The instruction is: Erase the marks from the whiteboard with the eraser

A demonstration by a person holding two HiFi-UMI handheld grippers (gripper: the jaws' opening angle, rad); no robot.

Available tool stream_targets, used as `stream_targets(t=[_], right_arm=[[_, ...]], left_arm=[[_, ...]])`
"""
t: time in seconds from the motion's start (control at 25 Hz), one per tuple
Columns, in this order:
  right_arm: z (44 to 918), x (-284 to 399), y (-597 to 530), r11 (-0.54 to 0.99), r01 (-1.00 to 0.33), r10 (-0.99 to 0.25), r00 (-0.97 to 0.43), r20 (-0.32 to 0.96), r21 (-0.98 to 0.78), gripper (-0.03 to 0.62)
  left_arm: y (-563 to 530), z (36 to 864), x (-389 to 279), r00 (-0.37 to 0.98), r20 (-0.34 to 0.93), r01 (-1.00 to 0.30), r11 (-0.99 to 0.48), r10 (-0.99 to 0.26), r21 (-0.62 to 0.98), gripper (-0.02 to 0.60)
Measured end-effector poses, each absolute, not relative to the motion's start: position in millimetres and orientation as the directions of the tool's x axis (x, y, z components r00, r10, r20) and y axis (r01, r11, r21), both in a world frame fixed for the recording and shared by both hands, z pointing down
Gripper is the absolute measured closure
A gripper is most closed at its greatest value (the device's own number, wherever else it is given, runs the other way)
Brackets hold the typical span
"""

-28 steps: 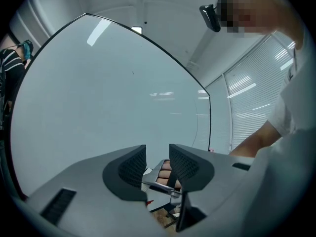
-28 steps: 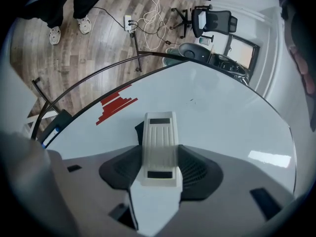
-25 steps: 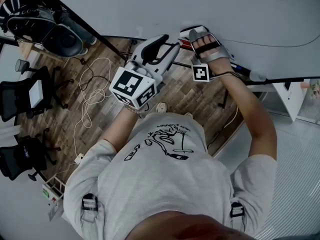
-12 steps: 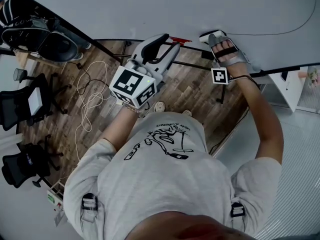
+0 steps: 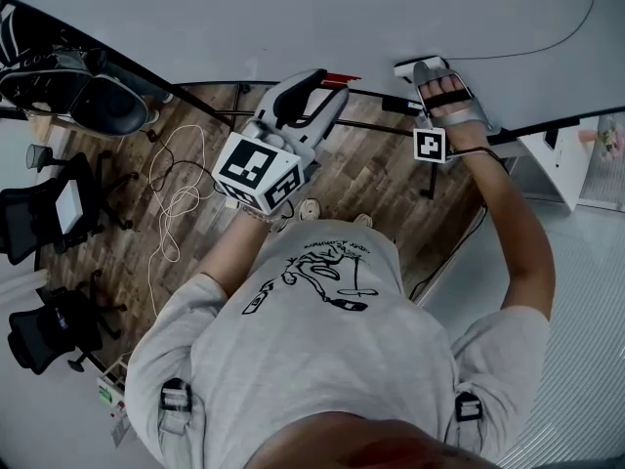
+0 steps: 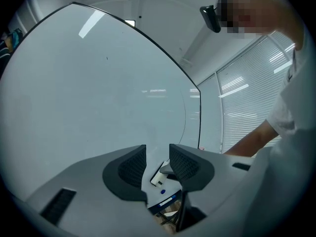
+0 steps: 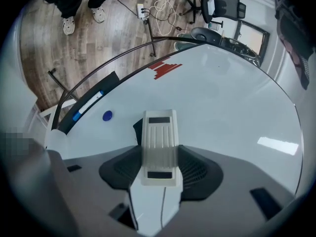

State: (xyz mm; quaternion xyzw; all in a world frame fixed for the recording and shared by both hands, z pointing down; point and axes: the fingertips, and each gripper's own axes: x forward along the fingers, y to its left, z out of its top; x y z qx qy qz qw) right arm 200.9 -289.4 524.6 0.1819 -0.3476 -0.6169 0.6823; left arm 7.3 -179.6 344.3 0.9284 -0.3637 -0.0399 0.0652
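Though near eraser (image 7: 159, 142), magnet (image 7: 107, 116) (blue) apart.

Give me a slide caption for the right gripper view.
Right gripper, shut on the white eraser, holds it against the whiteboard.

Office with whiteboard (image 5: 293, 13), swivel chairs (image 5: 47, 328), window blinds (image 6: 247, 107)

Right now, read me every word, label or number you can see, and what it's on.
No text is legible.
T-shirt: lettering around a drawing, too small to read.
Whiteboard: red marks, too blurred to read.
Marker cube: square pattern, no letters.
Eraser: two dark strips, no readable label.
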Motion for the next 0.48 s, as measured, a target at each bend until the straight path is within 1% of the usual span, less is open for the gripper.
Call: stream_targets(t=[0.24, 0.36, 0.48], right_arm=[[517.5, 179.2, -292.3, 0.177, 0.644, -0.969, -0.017, 0.245, 0.744, 0.356], [511.5, 182.3, -290.3, 0.153, 0.638, -0.971, -0.044, 0.234, 0.754, 0.356], [498.9, 198.1, -289.3, 0.137, 0.629, -0.977, -0.041, 0.209, 0.765, 0.356]], left_arm=[[-186.5, 348.5, 14.1, 0.734, -0.014, -0.669, -0.727, -0.679, 0.156, 0.425], [-187.3, 345.1, 19.4, 0.742, -0.016, -0.661, -0.735, -0.670, 0.147, 0.425], [-188.8, 345.5, 26.6, 0.750, -0.015, -0.653, -0.744, -0.661, 0.143, 0.425]])
